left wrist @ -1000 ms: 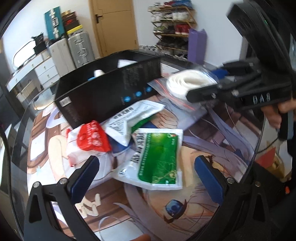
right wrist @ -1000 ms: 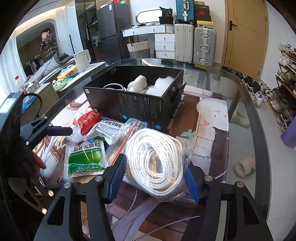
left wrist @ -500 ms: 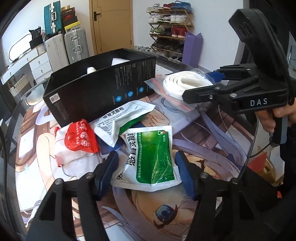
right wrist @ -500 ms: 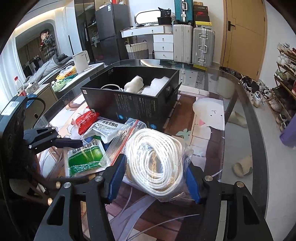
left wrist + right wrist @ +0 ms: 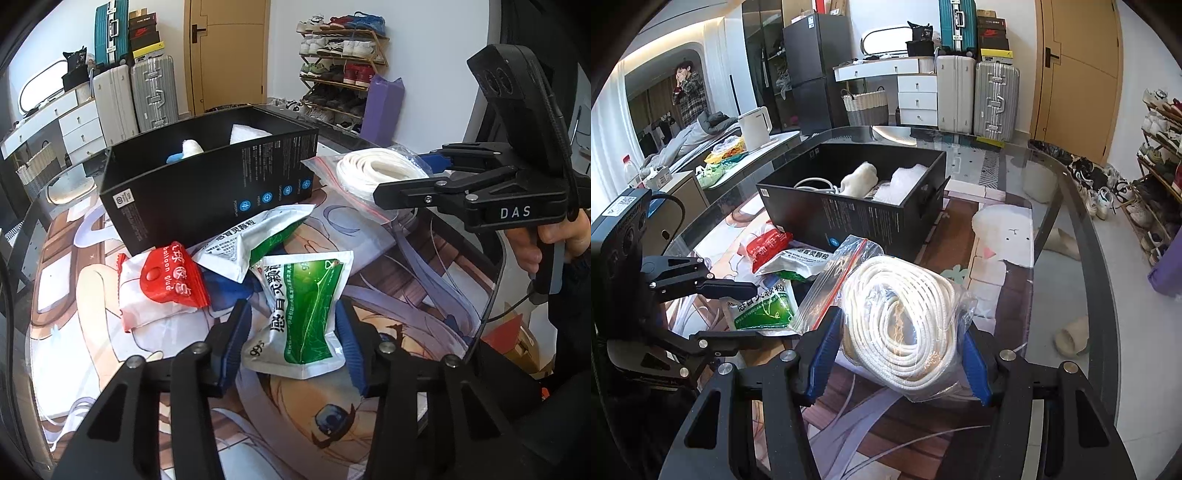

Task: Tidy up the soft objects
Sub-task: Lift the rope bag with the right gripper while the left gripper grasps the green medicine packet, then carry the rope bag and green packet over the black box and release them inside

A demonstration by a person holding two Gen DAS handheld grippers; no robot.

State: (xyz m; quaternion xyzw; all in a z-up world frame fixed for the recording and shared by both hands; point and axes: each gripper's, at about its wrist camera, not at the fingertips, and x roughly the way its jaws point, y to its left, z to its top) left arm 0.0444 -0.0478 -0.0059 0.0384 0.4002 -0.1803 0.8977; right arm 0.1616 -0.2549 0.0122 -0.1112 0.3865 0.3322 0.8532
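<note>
My left gripper (image 5: 291,332) is shut on a green and white medicine pouch (image 5: 299,314) lying on the printed table mat; the pouch also shows in the right wrist view (image 5: 764,306). My right gripper (image 5: 899,350) is shut on a clear zip bag of coiled white rope (image 5: 905,314), which also shows in the left wrist view (image 5: 373,171). A black open box (image 5: 207,188) stands behind, holding white soft items (image 5: 858,179). A red and white packet (image 5: 162,284) and a second white pouch (image 5: 255,236) lie in front of the box.
The glass table's rounded edge (image 5: 1082,236) runs close on the right. Suitcases (image 5: 995,96), white drawers (image 5: 918,99) and a shoe rack (image 5: 340,85) stand around the room. A slipper (image 5: 1071,334) lies on the floor under the glass.
My left gripper moved forward over the green pouch and its fingers closed from wide open onto the pouch's sides. The right gripper kept its hold on the rope bag.
</note>
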